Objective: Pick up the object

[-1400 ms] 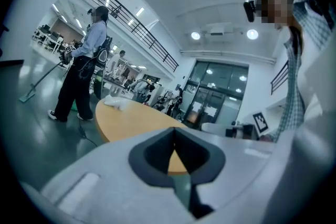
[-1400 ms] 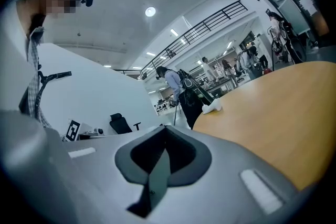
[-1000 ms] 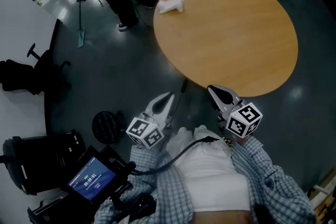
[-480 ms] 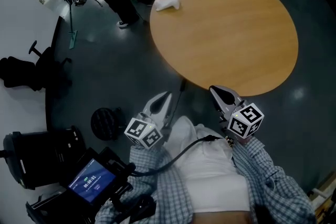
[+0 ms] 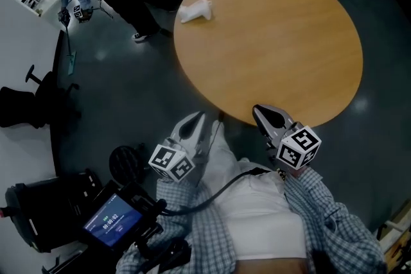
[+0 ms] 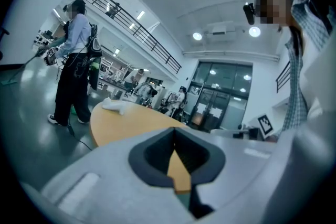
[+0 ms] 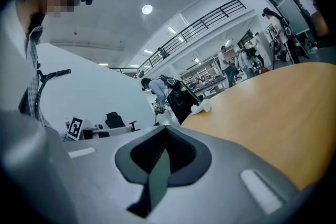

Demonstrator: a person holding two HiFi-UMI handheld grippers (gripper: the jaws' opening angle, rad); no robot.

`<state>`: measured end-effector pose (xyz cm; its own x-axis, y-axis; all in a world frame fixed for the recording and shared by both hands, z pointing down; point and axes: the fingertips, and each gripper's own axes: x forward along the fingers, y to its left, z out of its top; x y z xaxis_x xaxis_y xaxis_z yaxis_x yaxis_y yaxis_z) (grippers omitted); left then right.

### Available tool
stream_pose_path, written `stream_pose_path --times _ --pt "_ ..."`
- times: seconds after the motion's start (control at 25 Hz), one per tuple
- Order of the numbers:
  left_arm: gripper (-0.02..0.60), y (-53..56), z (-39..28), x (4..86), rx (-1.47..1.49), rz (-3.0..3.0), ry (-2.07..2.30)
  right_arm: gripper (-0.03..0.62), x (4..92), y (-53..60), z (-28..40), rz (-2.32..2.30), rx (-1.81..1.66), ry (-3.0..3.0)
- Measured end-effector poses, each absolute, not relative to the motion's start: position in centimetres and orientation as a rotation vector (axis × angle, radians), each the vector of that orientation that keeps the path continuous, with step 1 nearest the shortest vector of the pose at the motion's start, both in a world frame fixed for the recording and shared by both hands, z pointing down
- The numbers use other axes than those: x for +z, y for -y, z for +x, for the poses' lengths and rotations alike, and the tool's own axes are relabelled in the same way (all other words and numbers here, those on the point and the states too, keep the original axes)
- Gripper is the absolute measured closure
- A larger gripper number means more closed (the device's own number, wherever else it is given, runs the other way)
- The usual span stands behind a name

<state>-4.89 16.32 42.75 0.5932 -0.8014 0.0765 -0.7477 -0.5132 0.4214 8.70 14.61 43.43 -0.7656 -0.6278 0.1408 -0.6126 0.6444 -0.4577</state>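
Object: white, irregular, lying at the far left of the table, close to the rim. Left gripper and right gripper both sit at the near edge, well apart from it, each clenched on nothing.

Step in hand, by my judgement: the reach. Carry one gripper across to the far left and part its jaws before arrival. Straddle the object squarely and close gently, since that shape may slip.
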Motion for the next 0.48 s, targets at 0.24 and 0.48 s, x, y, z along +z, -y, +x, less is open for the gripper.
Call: stream_pose_path --times 0.24,0.48 --pt "0.583 -6.7 -6.8 43.2 -0.144 2.425 1.176 0.591 43.5 -5.3 6.6 -1.122 -0.786 -2.804" --pt "0.583 -3.0 -8.0 43.6 -0.066 2.467 1.076 0.591 43.4 -1.7 5.0 -1.199 -0.785 -2.763"
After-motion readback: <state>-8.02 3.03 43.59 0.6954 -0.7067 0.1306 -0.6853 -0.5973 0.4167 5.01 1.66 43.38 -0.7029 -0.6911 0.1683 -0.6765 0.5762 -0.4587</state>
